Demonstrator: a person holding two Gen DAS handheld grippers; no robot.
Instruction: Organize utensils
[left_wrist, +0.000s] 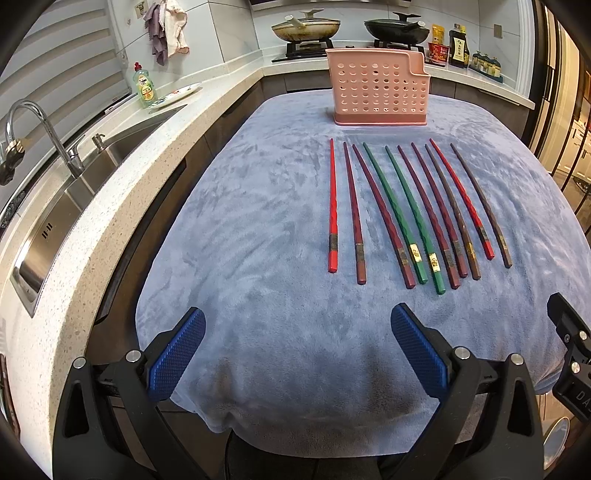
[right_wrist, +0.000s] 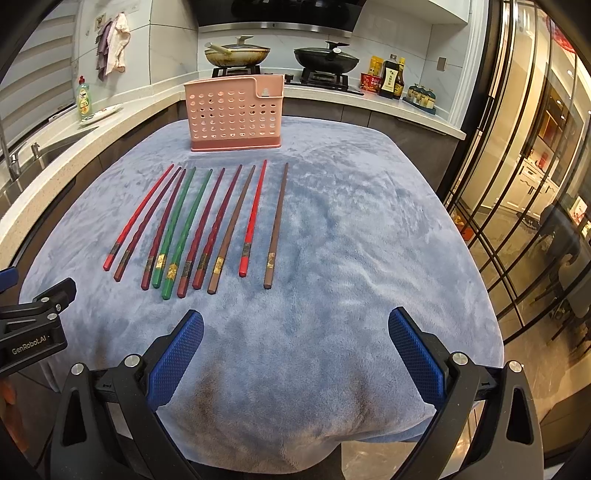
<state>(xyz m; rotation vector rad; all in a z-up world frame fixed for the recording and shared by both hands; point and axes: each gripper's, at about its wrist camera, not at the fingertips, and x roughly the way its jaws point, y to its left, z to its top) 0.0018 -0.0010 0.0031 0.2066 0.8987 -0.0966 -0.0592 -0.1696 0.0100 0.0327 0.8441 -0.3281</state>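
Several chopsticks lie side by side on a blue-grey cloth (left_wrist: 258, 229) (right_wrist: 351, 229), thick ends toward me: red ones (left_wrist: 332, 206) (right_wrist: 253, 218), dark maroon ones (left_wrist: 353, 214) (right_wrist: 207, 225), two green ones (left_wrist: 410, 214) (right_wrist: 184, 221) and brown ones (left_wrist: 480, 206) (right_wrist: 276, 225). Behind them stands a pink perforated utensil holder (left_wrist: 378, 88) (right_wrist: 234, 112), upright. My left gripper (left_wrist: 297, 347) hovers open at the near edge of the cloth, left of the row. My right gripper (right_wrist: 295, 350) is open too, near the edge, right of the row. Neither holds anything.
A sink with faucet (left_wrist: 40, 136) and a dish soap bottle (left_wrist: 145, 86) (right_wrist: 83, 98) sit on the counter at left. Two pans (left_wrist: 306, 27) (right_wrist: 327, 57) rest on the stove behind, sauce bottles (right_wrist: 391, 79) beside them. Glass doors (right_wrist: 517, 184) line the right.
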